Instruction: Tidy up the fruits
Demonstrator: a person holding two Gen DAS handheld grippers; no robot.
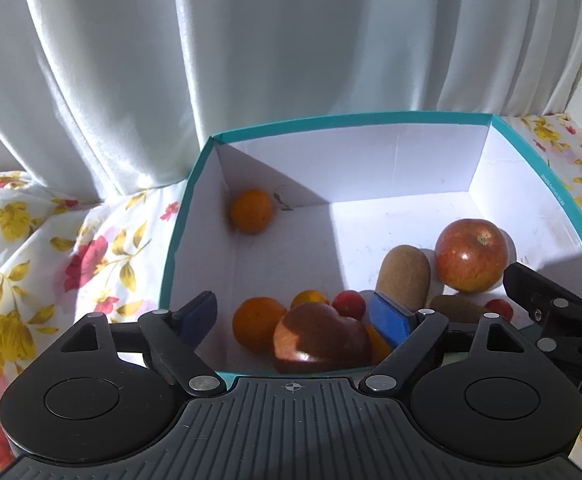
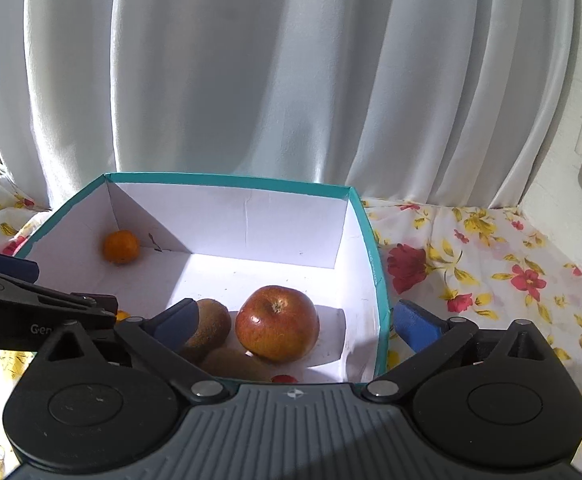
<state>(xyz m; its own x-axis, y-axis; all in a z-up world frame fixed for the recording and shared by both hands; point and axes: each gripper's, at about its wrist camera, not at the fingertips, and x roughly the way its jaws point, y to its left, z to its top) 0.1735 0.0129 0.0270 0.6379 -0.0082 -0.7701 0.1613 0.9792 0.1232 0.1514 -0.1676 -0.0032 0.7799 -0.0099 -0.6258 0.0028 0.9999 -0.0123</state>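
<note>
Both of my grippers hang over the near edge of the teal box (image 1: 547, 168), jaws spread wide and neither holding anything. The left gripper (image 1: 299, 316) has an apple (image 1: 323, 340) lying in shadow directly between and just below its blue pads, with an orange (image 1: 257, 328) touching it on the left pad's side and a cherry tomato (image 1: 349, 304) just beyond it toward the right pad. The right gripper (image 2: 303, 320) straddles the box's right wall: its left pad sits inside against a kiwi (image 2: 209, 330), and its right pad is outside over the floral cloth (image 2: 491, 280). A second apple (image 2: 279, 322) sits between those pads, well lit, stem up, with another kiwi (image 2: 237, 364) tucked nearer me. One lone orange (image 1: 251, 210) rests far ahead in the back left corner. I judge the apples firm, fairly heavy and smooth-skinned, so I would take them across the widest belly, pads level, with moderate squeeze; a grip high on the shoulder would likely slide off. The kiwis look fuzzy and should grip well, but feel softer, so I'd take them across the short axis, gently. The tomato is the fragile one and wants the lightest touch. Oranges should tolerate a firmer pinch.
</note>
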